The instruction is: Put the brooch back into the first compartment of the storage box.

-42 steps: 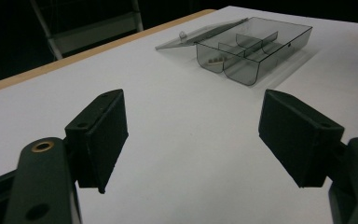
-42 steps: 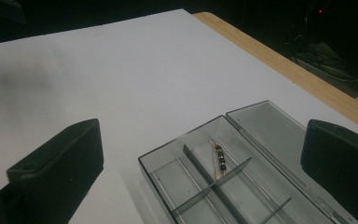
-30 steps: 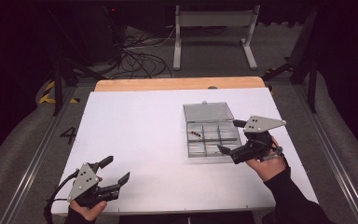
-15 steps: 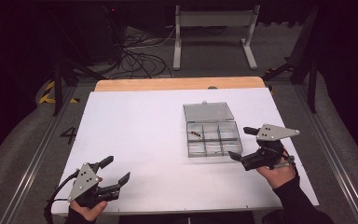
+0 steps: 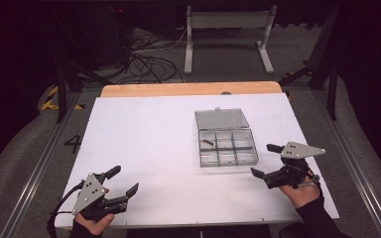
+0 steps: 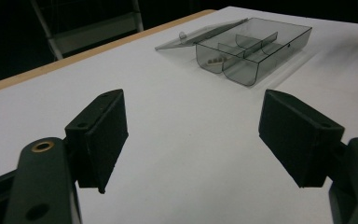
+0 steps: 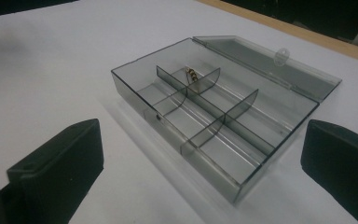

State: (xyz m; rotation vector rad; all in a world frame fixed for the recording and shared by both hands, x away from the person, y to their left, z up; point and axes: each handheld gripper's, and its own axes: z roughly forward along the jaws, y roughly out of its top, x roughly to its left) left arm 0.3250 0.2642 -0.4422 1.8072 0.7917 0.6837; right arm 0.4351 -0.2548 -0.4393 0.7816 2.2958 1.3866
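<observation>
A white stand (image 5: 229, 29) sits at twelve o'clock beyond the table (image 5: 144, 134), black cables (image 5: 146, 62) (tangled) at eleven.

Small parts (image 5: 208, 143), perhaps screws, in box (image 5: 226, 158)

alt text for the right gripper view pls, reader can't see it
A clear smoky plastic compartment box lies open on a white table, its lid folded back flat behind it. One far compartment holds a few small dark and yellow parts. The right gripper frames the near side, jaws wide apart and empty.
</observation>
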